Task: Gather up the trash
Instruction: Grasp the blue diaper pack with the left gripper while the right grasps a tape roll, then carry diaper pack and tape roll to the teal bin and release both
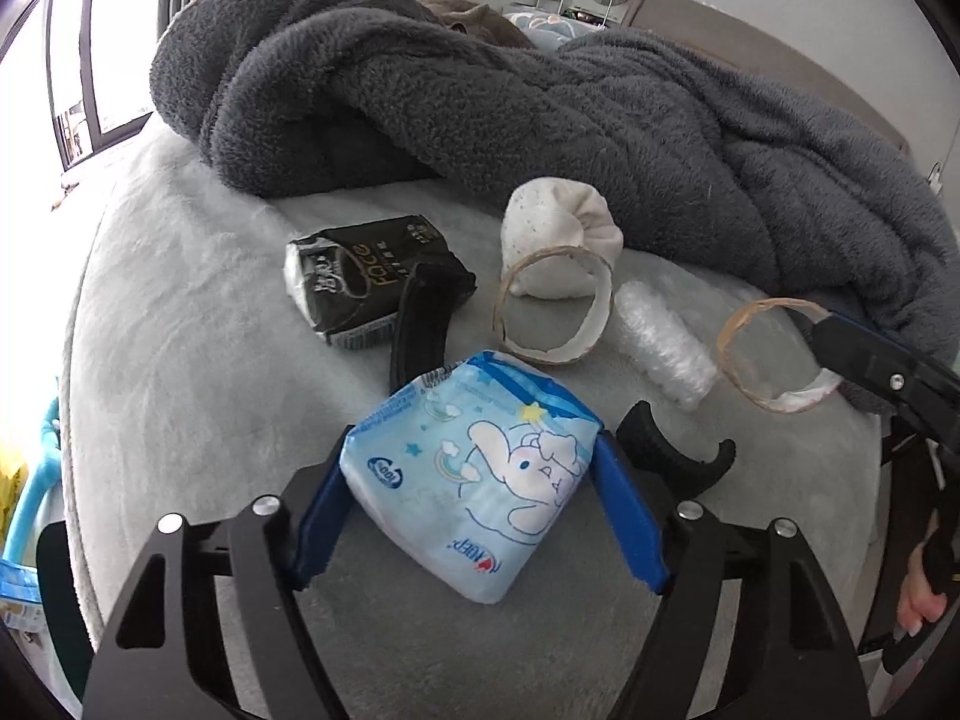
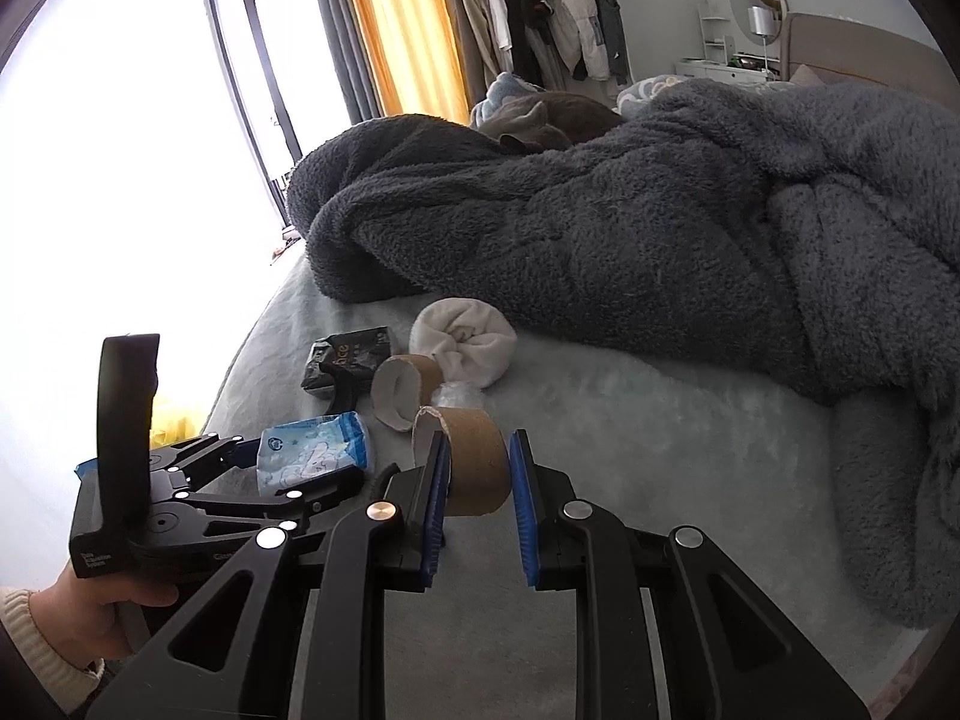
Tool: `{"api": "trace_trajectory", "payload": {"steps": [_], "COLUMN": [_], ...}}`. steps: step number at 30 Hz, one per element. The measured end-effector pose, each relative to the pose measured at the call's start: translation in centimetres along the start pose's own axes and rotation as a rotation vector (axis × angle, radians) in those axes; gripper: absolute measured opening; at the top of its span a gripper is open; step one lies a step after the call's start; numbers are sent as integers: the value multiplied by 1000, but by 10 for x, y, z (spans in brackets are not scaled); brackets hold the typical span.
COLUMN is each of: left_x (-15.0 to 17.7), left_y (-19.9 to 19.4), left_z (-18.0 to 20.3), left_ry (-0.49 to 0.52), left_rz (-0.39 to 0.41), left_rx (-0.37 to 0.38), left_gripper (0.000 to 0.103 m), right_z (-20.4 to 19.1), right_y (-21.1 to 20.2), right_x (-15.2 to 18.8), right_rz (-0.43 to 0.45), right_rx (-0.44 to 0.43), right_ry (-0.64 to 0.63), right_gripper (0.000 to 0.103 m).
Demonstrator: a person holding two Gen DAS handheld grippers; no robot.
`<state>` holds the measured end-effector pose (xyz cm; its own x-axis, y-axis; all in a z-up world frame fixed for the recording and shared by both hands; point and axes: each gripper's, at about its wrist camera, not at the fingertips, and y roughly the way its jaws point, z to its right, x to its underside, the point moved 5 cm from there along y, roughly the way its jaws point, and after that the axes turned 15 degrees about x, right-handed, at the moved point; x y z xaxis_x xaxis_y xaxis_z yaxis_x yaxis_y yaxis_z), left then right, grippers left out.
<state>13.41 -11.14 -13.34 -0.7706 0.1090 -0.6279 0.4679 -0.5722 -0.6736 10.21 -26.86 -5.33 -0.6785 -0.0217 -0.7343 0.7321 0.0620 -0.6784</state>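
Note:
My left gripper [image 1: 474, 450] is shut on a light blue tissue pack [image 1: 480, 492] with a cartoon print, on the grey bed [image 1: 180, 312]. The pack also shows in the right wrist view [image 2: 312, 450]. My right gripper [image 2: 479, 450] has its blue pads against a brown cardboard ring [image 2: 474, 456], which also shows in the left wrist view [image 1: 774, 354]. A second cardboard ring [image 1: 558, 306] lies beyond, next to a clear plastic wad [image 1: 666, 348] and a black tissue pack [image 1: 372, 276].
A white rolled cloth [image 1: 558, 234] lies behind the rings. A dark grey fleece blanket [image 1: 540, 96] is heaped across the bed's far half. Two black curved clips [image 1: 420, 324] lie by the packs. The bed edge and window are at the left.

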Motion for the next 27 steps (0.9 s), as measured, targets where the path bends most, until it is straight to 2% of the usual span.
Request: {"api": "trace_trajectory", "payload": {"steps": [10, 15, 23, 27], "left_x": [5, 6, 20, 28], "left_y": [-37, -61, -95, -112], "left_z": [-8, -20, -52, -73], "left_ry": [61, 78, 93, 70], "left_rz": [1, 15, 6, 10], "left_rx": [31, 28, -28, -54], "left_gripper": [65, 64, 64, 64], "right_z": [-36, -64, -119, -153], "right_y": [3, 4, 4, 2], "right_x": [-13, -21, -34, -39], "right_rz": [11, 17, 36, 52], "right_rx": [-32, -51, -103, -132], "right_ry": [2, -14, -36, -74], "right_gripper": [21, 21, 21, 21]}}
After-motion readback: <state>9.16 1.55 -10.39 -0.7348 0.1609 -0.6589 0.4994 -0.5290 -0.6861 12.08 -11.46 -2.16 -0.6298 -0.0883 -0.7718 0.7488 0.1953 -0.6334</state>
